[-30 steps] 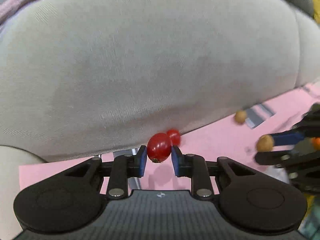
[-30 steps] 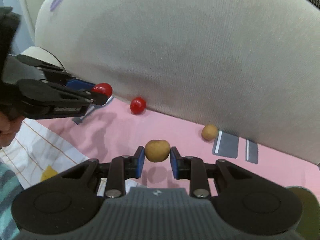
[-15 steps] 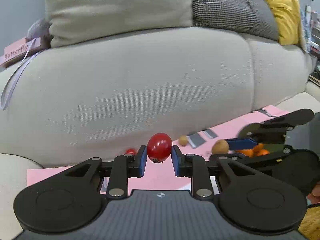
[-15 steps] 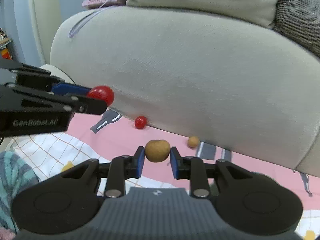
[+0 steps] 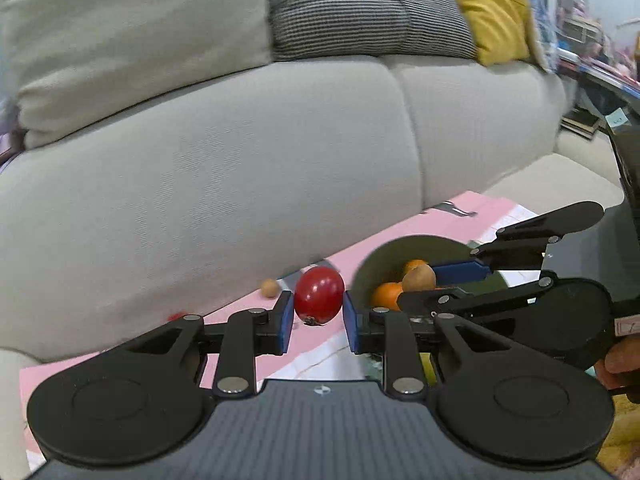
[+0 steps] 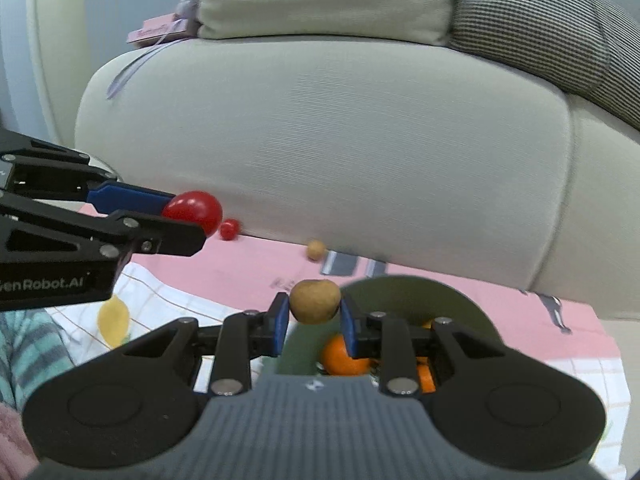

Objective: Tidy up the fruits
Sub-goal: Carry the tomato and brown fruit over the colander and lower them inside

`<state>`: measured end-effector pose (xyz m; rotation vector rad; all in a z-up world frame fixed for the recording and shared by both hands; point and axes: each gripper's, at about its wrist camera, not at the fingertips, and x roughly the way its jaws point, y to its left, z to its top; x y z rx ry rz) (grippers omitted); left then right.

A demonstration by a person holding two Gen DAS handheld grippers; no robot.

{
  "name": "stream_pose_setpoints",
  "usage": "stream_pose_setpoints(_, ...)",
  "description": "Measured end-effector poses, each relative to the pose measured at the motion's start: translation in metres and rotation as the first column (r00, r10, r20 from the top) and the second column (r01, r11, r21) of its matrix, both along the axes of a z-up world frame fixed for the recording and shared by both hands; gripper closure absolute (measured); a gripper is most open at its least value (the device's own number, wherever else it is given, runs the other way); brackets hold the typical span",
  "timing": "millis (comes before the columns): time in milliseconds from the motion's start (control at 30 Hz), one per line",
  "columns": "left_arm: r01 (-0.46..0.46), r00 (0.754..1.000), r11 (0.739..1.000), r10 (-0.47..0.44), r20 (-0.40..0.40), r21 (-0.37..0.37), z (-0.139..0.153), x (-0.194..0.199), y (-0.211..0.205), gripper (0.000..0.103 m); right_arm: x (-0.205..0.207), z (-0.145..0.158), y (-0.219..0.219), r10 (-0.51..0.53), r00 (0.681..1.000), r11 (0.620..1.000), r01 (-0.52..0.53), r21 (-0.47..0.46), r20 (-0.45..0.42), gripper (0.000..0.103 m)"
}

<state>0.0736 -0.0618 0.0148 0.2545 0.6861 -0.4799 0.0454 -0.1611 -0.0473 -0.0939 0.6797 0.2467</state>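
the left gripper (image 5: pixel 319 316), a black two-finger tool with blue pads, pinched a glossy red cherry tomato (image 5: pixel 319 295) between its pads, off the surface. the right gripper (image 6: pixel 313 320), of the same make, pinched a small tan-brown round fruit (image 6: pixel 315 301) in the same way. both were closed snugly on their fruit, with little spread.

a dark olive-green round bowl (image 6: pixel 416 290) sat on a pink cloth (image 6: pixel 248 264) at the foot of a pale grey fabric sofa (image 6: pixel 340 152). it already held several orange citrus fruits (image 6: pixel 344 354). in the right wrist view the bowl lay directly below and just ahead of the right gripper's pads, so the tan fruit hung about over its near rim. in the left wrist view the bowl lay to the right of the tomato, with the right gripper between. the right hand looked the nearer to the bowl and likely to release first.

two fruits lay loose on the pink cloth against the sofa: a smaller red tomato (image 6: pixel 229 229) and another small tan fruit (image 6: pixel 316 249), well apart from the bowl.
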Motion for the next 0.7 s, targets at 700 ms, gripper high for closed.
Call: stream_pose_setpoints(700,0.168,0.965,0.984,-0.152,-0.212,0.058,-0.057,0.037,-0.080,0.074,-0.004,-0.051,-0.085,-0.113,0.989,0.994,0.113,-0.004,-0.092,0.079)
